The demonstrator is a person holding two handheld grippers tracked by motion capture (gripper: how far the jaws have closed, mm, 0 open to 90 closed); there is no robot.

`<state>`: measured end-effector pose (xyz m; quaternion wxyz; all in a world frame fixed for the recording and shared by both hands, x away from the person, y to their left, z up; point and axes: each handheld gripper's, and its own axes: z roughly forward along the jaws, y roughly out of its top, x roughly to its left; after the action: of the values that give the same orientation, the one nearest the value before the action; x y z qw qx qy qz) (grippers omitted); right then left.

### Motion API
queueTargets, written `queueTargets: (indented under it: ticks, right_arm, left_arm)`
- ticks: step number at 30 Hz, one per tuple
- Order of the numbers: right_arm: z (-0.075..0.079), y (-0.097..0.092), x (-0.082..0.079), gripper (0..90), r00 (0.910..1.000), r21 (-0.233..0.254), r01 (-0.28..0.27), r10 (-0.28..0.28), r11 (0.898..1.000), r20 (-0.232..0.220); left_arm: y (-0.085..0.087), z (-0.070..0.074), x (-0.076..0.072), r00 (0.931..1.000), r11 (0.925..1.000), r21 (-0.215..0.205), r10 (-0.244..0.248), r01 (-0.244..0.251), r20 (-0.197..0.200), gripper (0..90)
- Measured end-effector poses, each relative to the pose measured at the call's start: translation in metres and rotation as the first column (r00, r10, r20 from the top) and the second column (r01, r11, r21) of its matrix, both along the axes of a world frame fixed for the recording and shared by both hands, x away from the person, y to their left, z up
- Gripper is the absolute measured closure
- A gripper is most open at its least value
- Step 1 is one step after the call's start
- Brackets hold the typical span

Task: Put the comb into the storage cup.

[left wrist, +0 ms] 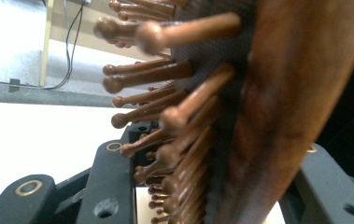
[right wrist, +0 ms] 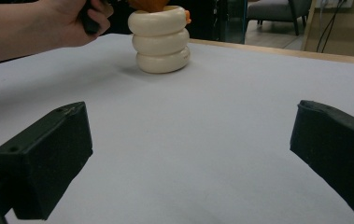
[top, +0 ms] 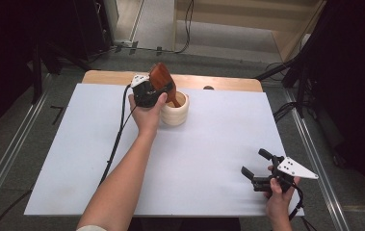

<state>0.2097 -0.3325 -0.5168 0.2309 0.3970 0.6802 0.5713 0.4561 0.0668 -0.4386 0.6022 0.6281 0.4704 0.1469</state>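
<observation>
While my left tongs clamp wooden hairbrush over ribbed cream holder, right tongs hang wide above counter.

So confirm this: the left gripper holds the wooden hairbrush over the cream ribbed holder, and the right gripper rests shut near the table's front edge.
One thing is wrong: the right gripper is open, not shut. The right gripper view shows its two jaws wide apart with bare white table between them. The rest stands: the left gripper holds the wooden hairbrush over the cream ribbed holder.
</observation>
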Motion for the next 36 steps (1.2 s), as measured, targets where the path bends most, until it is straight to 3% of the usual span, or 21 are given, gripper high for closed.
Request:
queueTargets:
  ticks: [5,12,16,24,30,36]
  right_arm:
    - [0.0,0.0,0.0,0.0,1.0,0.0,-0.001,0.001,1.0,0.001]
    - [0.0,0.0,0.0,0.0,1.0,-0.003,0.0,0.0,1.0,-0.001]
    - [0.0,0.0,0.0,0.0,1.0,-0.003,0.001,-0.001,1.0,-0.002]
    - [0.0,0.001,0.0,0.0,1.0,-0.007,0.001,-0.001,1.0,0.0]
    - [0.0,0.001,0.0,0.0,1.0,-0.005,0.004,-0.004,1.0,0.001]
    - [0.0,0.001,0.0,0.0,1.0,-0.014,0.005,-0.005,1.0,0.005]
  left_arm:
    - [0.003,0.0,0.0,0.9996,0.9995,0.018,0.026,-0.025,-0.01,50.4]
    - [0.01,0.0,0.001,0.9999,0.9989,0.045,-0.006,0.006,-0.009,42.2]
    - [0.013,-0.001,0.002,0.9988,0.9981,0.054,-0.027,0.03,-0.041,29.5]
    - [0.01,-0.002,0.0,0.9976,0.9913,0.115,-0.061,0.064,-0.033,2.1]
    - [0.014,-0.002,-0.004,0.9971,0.9888,0.128,-0.075,0.076,-0.013,0.0]
    - [0.015,-0.001,-0.009,0.9971,0.9806,0.182,-0.075,0.073,0.009,0.0]
